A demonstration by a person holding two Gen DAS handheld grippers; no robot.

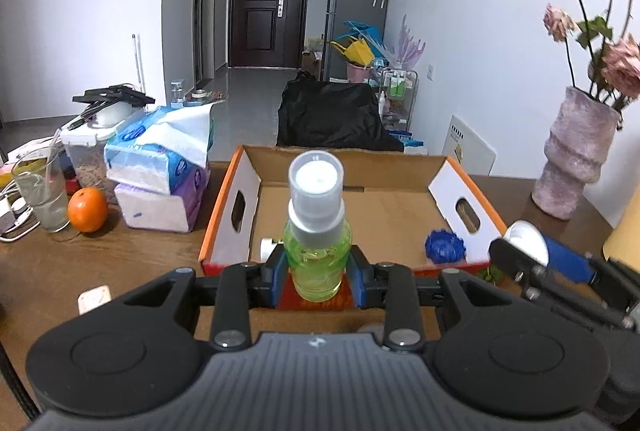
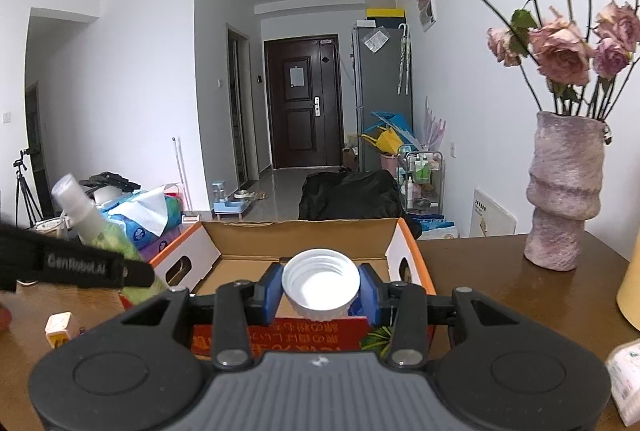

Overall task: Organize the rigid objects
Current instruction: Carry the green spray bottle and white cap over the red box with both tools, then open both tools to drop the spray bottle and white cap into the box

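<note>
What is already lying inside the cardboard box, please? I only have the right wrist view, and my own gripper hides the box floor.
Observer: A blue ridged object lies on the floor of the cardboard box, near its right front corner.
Operator: Thank you. How is the left gripper holding the green spray bottle?
Observer: It is shut across the bottle's lower body, and the clear cap is on.
Operator: Is anything loose on the table left of the box?
Observer: An orange sits there, beside a drinking glass.
</note>
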